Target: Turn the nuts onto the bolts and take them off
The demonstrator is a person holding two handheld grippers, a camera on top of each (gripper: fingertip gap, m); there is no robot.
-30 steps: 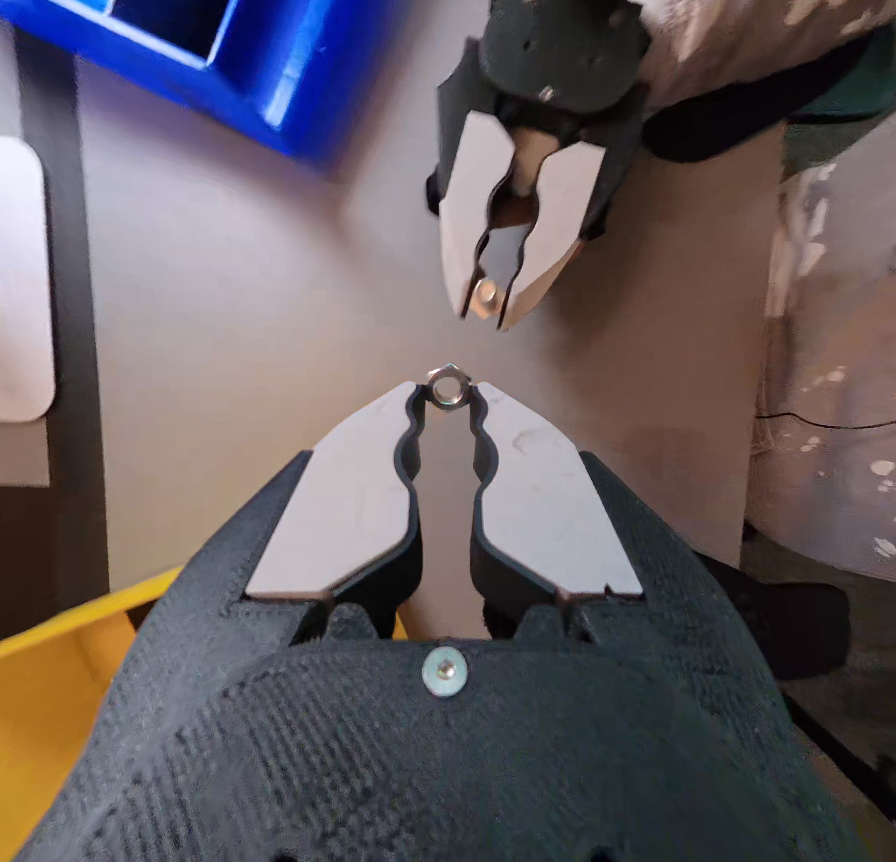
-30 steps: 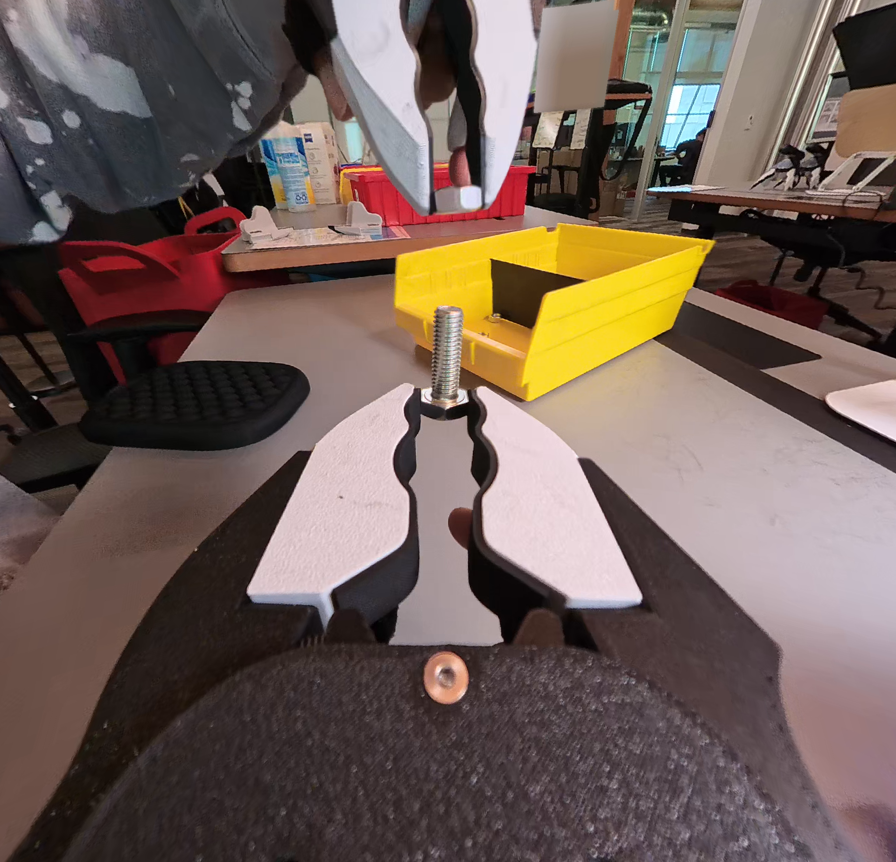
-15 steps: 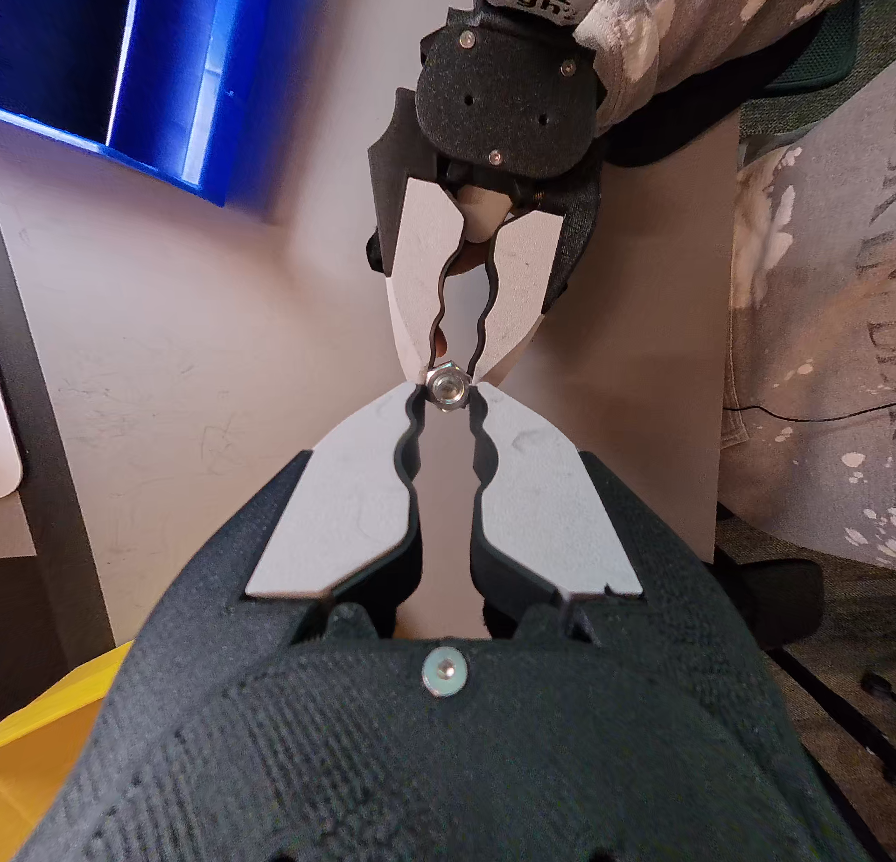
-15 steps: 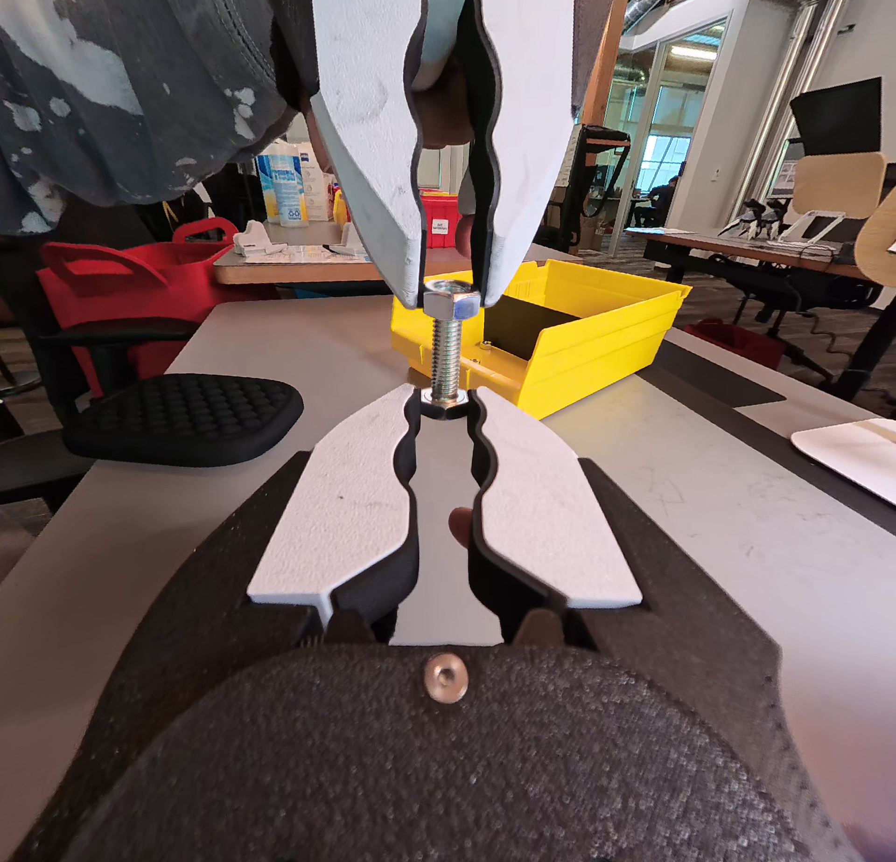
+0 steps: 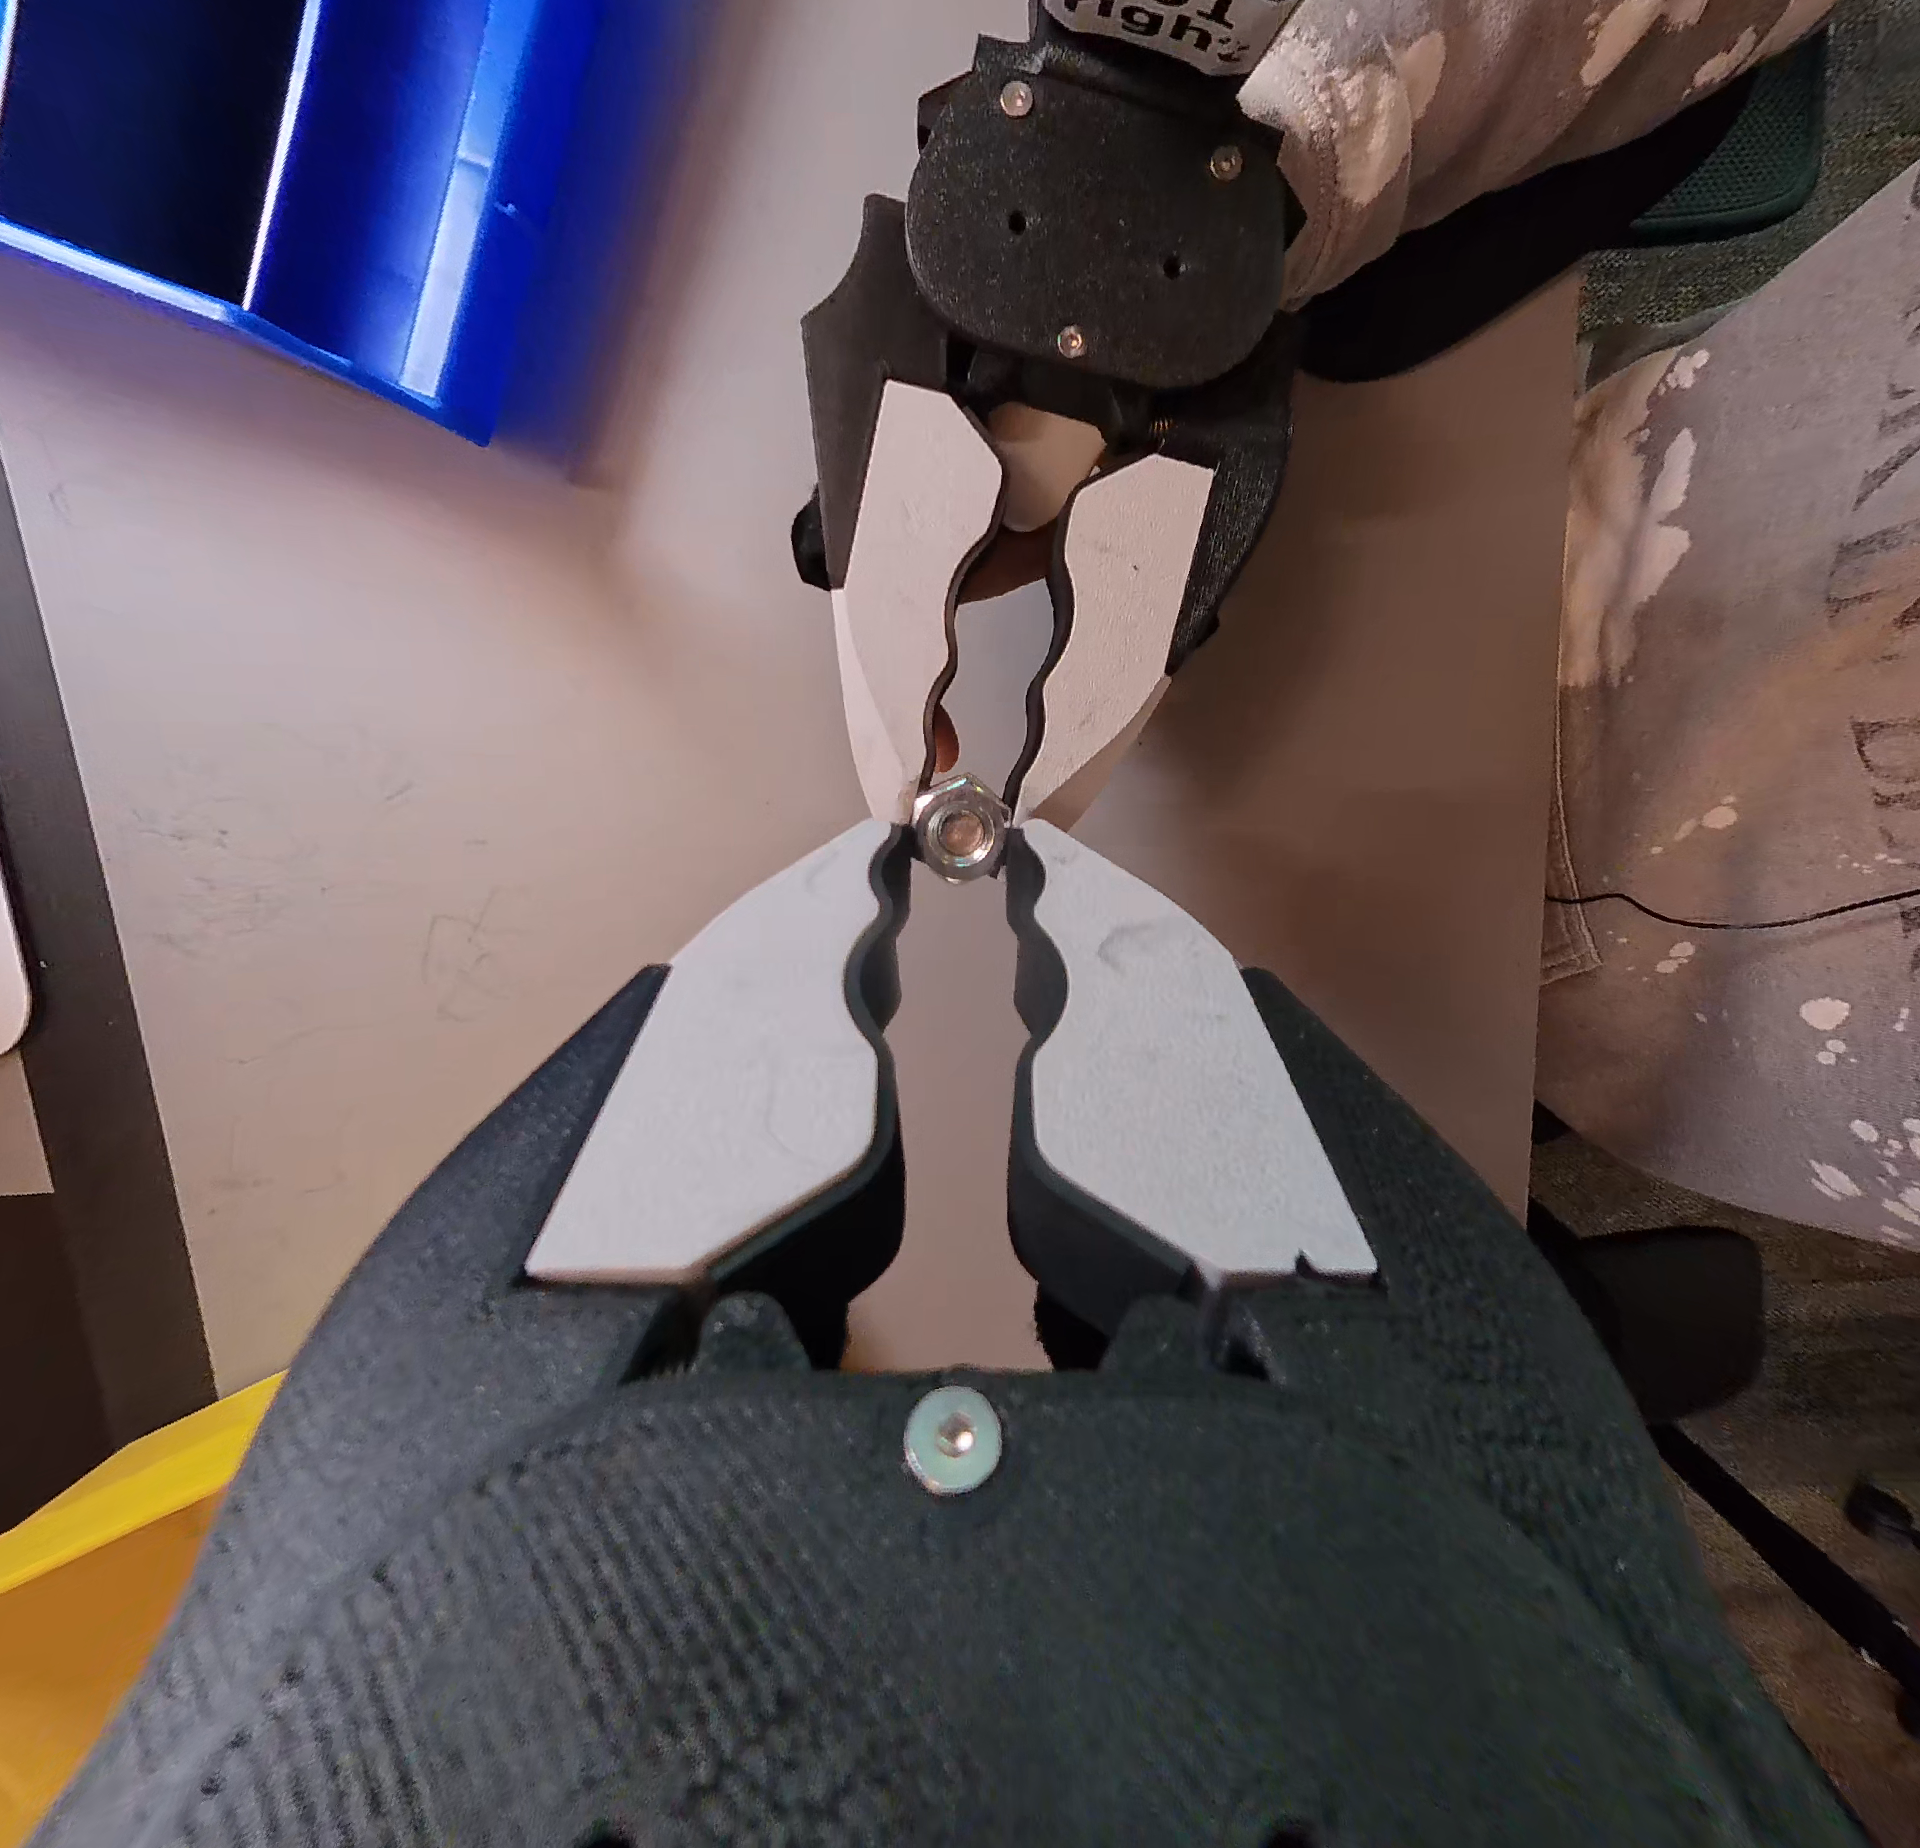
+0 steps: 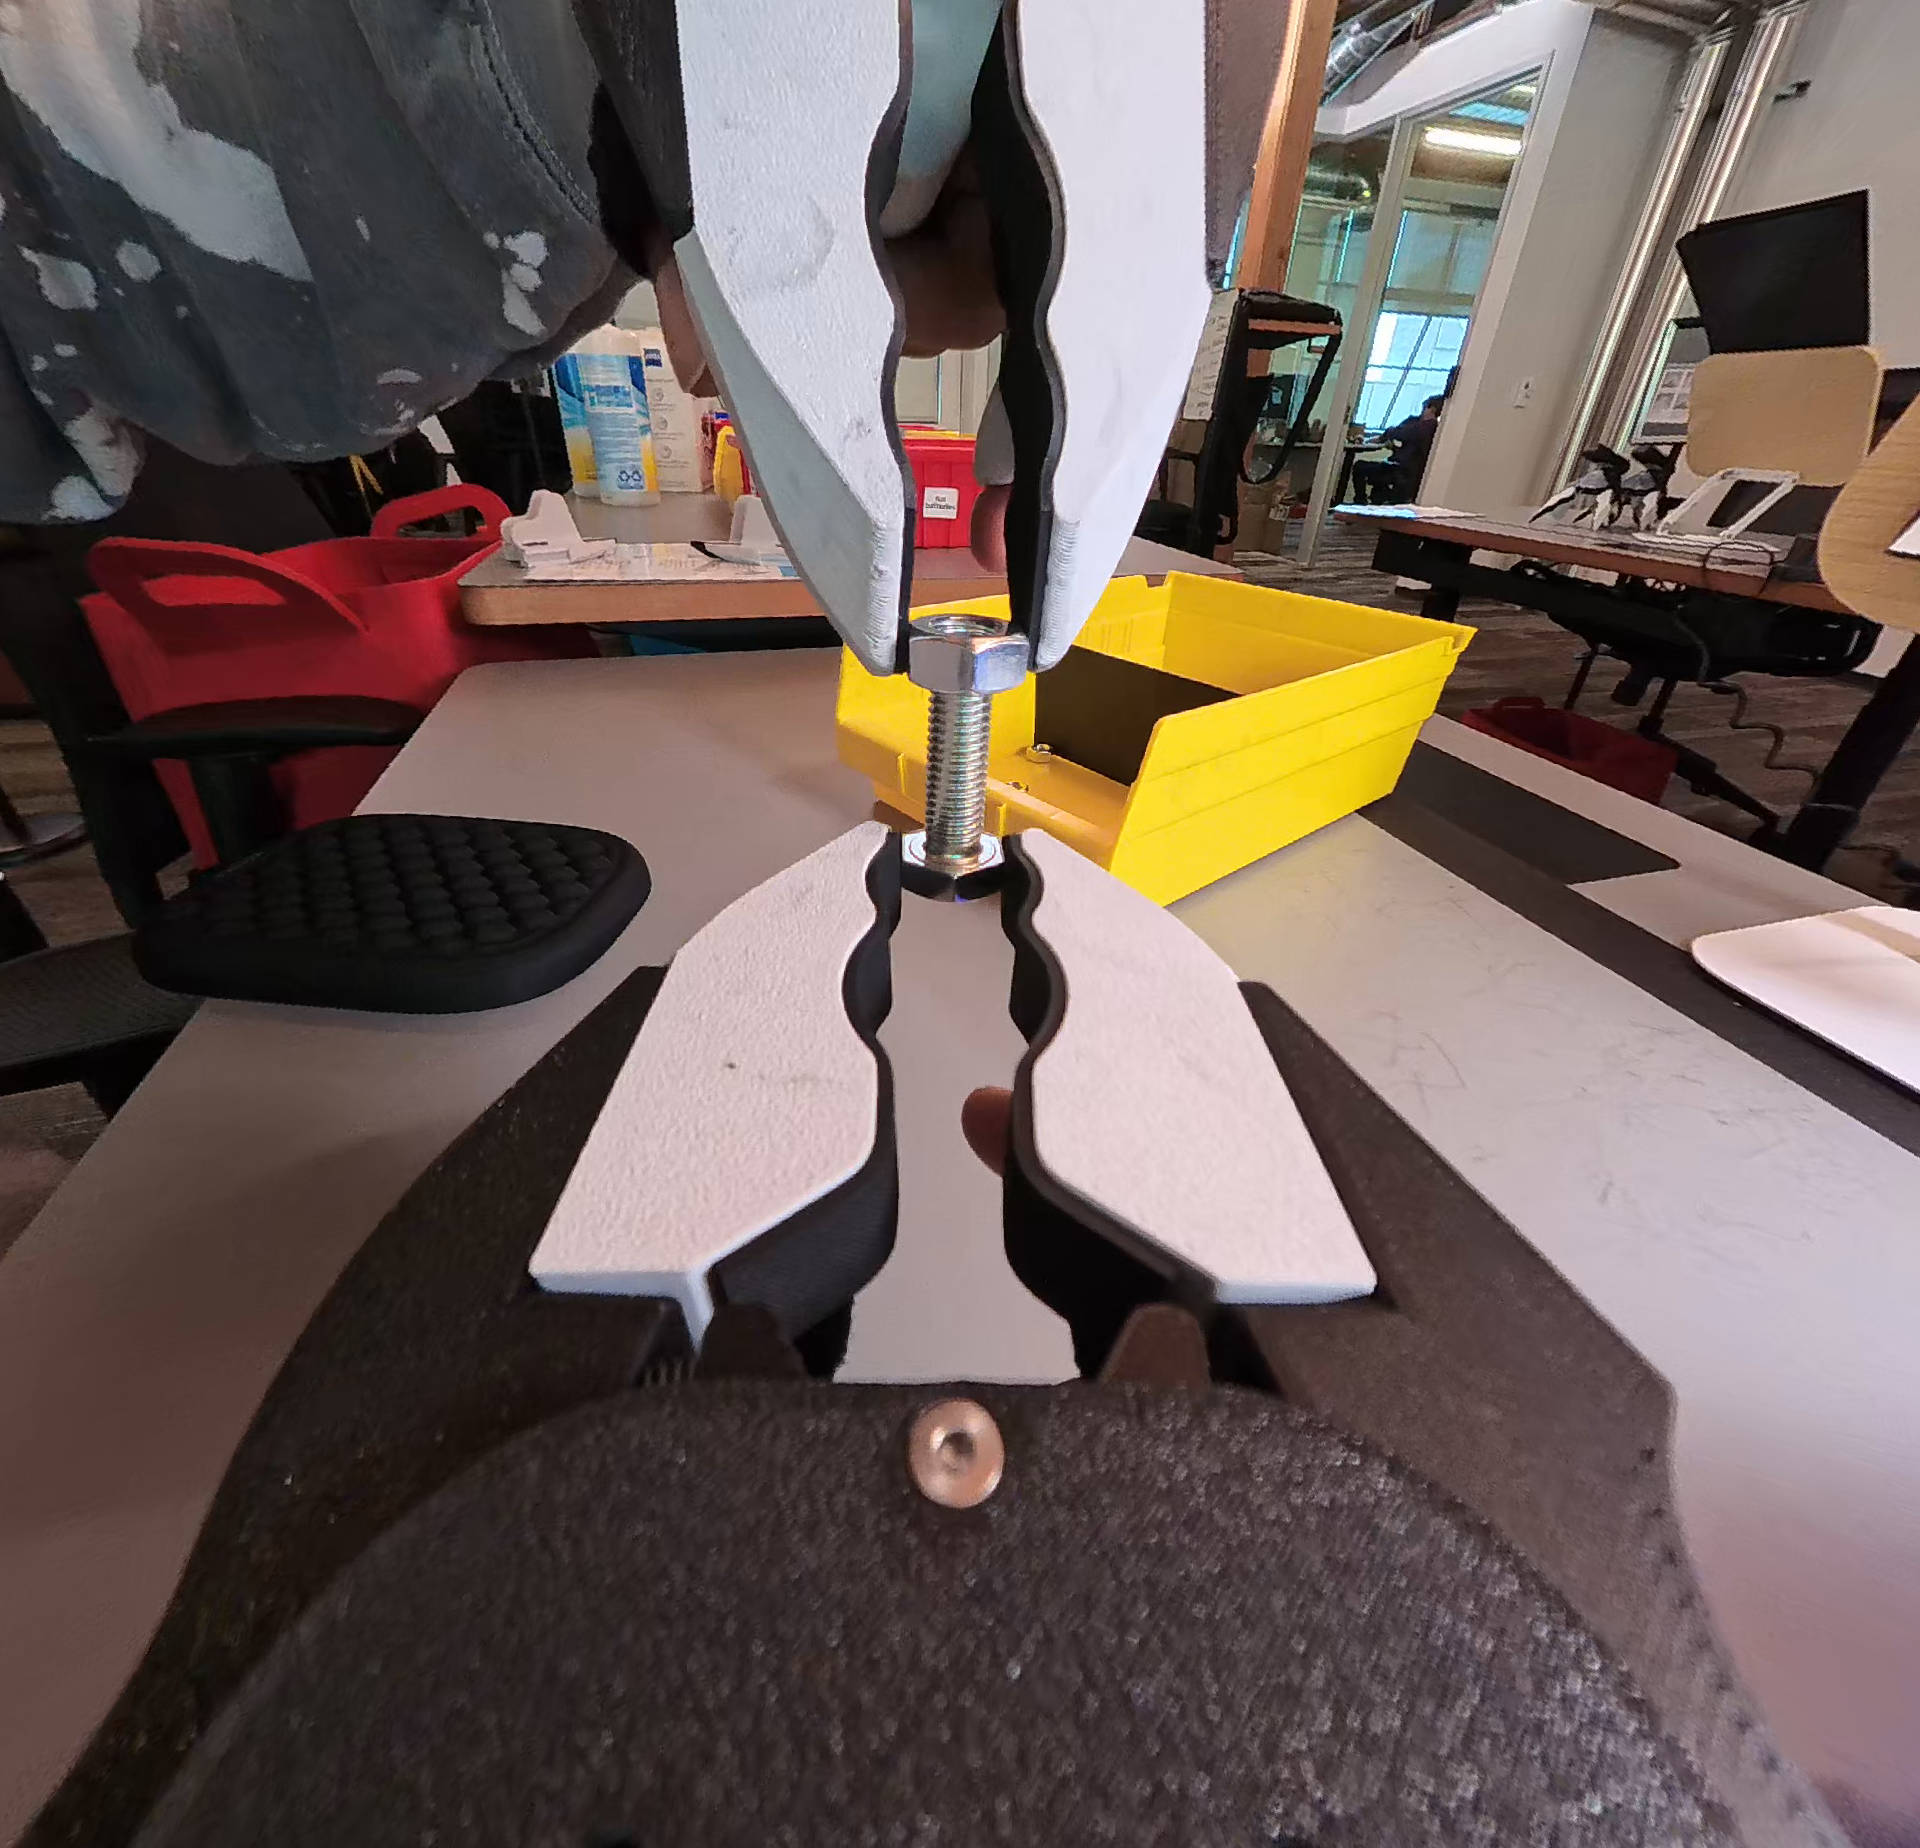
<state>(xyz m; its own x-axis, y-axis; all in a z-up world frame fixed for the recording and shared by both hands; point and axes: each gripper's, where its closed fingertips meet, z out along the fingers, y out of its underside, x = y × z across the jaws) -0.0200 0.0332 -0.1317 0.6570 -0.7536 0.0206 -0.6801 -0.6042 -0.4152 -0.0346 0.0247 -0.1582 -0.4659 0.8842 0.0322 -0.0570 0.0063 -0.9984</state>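
Since a second ago, left gripper (image 6: 966,655) lowered its clamped silver hex nut (image 6: 966,660) onto upright threaded steel bolt (image 6: 956,770), head clamped by right gripper (image 6: 951,863).

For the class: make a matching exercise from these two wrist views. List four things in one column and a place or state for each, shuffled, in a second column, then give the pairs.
1. nut
2. bolt
3. yellow bin
4. blue bin

A. upright, head gripped by the right gripper
B. on the table behind the bolt
C. gripped by the left gripper
D. upper left of the left wrist view

Pairs: 1-C, 2-A, 3-B, 4-D
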